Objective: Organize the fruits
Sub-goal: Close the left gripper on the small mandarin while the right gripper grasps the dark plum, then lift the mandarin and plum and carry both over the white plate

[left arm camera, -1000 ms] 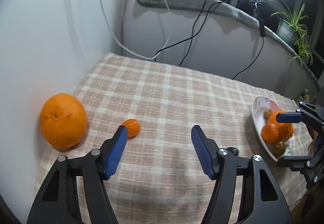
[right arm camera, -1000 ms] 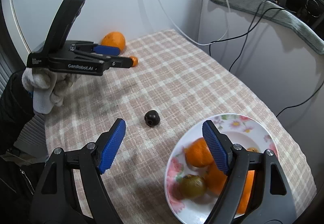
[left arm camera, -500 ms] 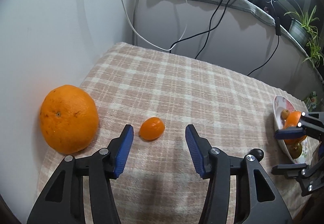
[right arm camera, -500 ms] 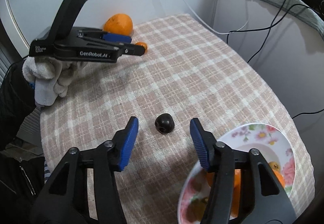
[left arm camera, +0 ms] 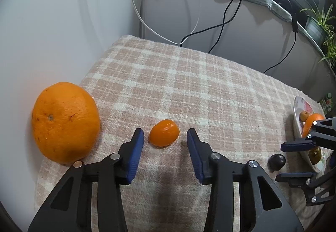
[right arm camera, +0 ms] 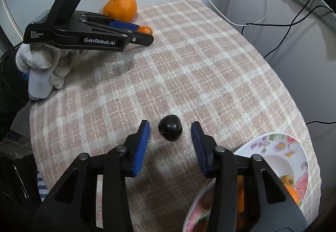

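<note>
Several fruits already sit in the floral plate. Still loose on the checked cloth: a big orange at nine o'clock, a kumquat between the left gripper's spread fingers, and a dark fruit between the right gripper's parted, untouching fingers.

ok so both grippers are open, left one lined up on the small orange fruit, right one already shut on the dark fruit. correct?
Not quite. The right gripper is open too: the right wrist view shows its blue pads on either side of the dark fruit with gaps, not touching. The left gripper is open, lined up on the small orange fruit.
</note>
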Demonstrator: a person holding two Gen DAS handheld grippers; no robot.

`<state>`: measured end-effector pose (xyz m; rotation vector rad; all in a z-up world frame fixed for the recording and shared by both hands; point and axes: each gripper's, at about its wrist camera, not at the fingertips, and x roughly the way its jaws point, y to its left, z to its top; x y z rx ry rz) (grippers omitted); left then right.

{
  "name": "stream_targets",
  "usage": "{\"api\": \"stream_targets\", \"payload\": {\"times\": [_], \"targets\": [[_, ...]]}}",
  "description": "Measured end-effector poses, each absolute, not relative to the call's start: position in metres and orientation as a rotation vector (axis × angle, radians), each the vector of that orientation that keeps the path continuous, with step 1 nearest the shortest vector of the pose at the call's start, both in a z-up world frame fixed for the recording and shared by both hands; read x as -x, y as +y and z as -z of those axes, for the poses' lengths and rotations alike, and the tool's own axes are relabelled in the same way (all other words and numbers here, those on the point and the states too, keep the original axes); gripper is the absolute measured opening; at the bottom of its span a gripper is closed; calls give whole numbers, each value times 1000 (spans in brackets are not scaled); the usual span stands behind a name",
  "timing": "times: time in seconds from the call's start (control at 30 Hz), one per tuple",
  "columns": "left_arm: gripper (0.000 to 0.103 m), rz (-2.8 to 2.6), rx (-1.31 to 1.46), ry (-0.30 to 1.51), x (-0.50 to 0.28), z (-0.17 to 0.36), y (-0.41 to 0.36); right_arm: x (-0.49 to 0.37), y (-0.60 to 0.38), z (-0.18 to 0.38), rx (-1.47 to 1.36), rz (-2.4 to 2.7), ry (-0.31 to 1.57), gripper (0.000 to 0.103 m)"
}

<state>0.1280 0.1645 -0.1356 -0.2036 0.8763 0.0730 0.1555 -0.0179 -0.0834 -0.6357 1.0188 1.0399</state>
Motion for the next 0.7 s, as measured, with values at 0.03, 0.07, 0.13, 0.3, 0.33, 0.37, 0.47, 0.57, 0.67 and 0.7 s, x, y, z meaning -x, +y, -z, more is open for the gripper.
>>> {"api": "stream_targets", "payload": {"times": [0.03, 0.07, 0.13, 0.3, 0.33, 0.37, 0.47, 0.57, 0.67, 0.7], "targets": [[39, -73, 203, 876, -128, 136, 165, -156, -17, 85, 640, -1039, 1022, 41], [37, -73, 204, 876, -128, 136, 165, -156, -16, 86, 641, -1040, 1024, 40], [34, -75, 207, 876, -129, 135, 166, -156, -16, 88, 644, -1038, 1031, 39], [27, -81, 212, 873, -129, 136, 167, -160, -15, 93, 634, -1030, 1041, 33], [27, -83, 210, 873, -129, 136, 167, -160, -15, 94, 632, -1030, 1041, 32], [27, -84, 207, 872, -129, 136, 166, -161, -15, 94, 629, -1032, 1044, 29], [26, -86, 206, 871, -129, 136, 166, -160, -13, 95, 622, -1038, 1050, 25], [26, -84, 211, 868, -128, 135, 166, -160, -13, 94, 612, -1041, 1052, 25], [26, -79, 219, 863, -126, 134, 167, -160, -15, 91, 595, -1044, 1051, 25], [26, -77, 222, 860, -125, 133, 167, -160, -15, 89, 588, -1045, 1048, 25]]}}
